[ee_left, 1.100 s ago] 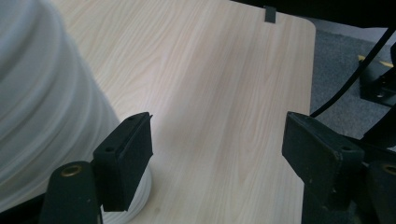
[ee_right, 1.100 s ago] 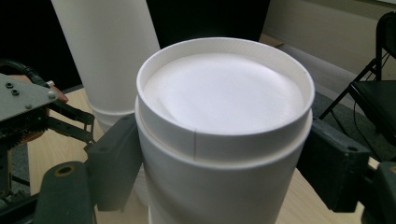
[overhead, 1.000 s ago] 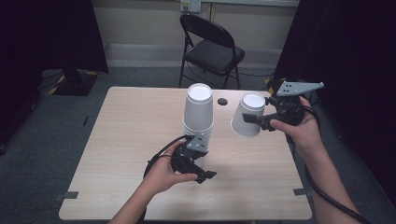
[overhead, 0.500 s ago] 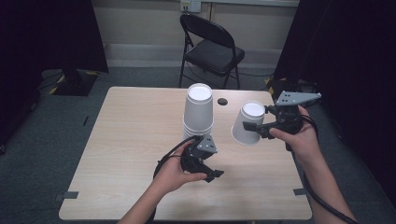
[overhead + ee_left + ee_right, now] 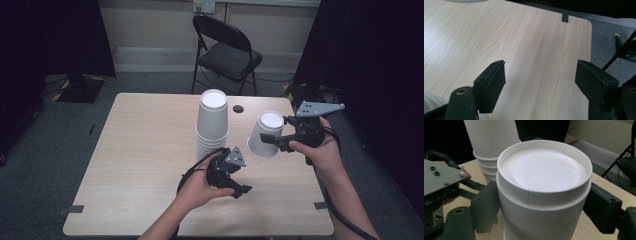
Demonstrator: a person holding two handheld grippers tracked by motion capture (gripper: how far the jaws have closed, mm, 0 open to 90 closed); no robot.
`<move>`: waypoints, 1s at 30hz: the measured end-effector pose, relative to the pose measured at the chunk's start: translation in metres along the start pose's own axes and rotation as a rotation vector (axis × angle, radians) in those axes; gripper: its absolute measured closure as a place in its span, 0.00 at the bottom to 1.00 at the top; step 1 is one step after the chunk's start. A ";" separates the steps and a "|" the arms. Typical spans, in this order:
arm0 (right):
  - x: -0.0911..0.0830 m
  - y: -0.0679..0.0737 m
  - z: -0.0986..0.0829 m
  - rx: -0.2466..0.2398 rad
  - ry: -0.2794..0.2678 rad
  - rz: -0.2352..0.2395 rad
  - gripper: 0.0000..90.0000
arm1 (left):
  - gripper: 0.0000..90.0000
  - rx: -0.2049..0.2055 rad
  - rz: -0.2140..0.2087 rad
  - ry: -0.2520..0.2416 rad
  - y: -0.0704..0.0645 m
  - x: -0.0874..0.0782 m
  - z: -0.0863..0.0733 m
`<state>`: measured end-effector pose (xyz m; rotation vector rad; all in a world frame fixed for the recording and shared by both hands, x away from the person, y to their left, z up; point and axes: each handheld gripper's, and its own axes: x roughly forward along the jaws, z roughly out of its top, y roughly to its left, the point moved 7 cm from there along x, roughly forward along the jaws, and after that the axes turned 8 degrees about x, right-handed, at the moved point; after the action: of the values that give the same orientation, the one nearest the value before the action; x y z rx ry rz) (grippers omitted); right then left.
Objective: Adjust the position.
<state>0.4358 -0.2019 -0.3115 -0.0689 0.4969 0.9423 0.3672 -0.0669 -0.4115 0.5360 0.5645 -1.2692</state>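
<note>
Lowered since earlier, right claw [image 5: 274, 141] clamps the upturned paper cup [image 5: 266, 135] between its jaws; left claw [image 5: 239, 186] wide

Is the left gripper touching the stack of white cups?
Apart. In the left gripper view the left gripper has open jaws with bare table between them; the high view shows the stack beyond it.

We are holding one white paper cup [image 5: 267, 134] upside down, base uppermost and tilted, lifted off the pale wooden table; in the right gripper view this cup [image 5: 544, 192] is showing its recessed base rim. The tall stack of upturned white paper cups [image 5: 212, 125] is standing upright just beside it
</note>
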 end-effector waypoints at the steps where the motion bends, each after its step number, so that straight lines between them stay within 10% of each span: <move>1: -0.001 0.000 0.000 0.000 -0.001 0.003 0.23 | 0.27 -0.001 0.001 -0.004 0.000 0.002 0.002; 30: -0.005 0.001 -0.018 0.050 -0.001 0.040 0.23 | 0.25 -0.089 0.035 -0.151 0.010 0.006 0.027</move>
<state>0.4259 -0.2098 -0.3250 -0.0135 0.5220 0.9687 0.3807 -0.0865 -0.3948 0.3711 0.4811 -1.2336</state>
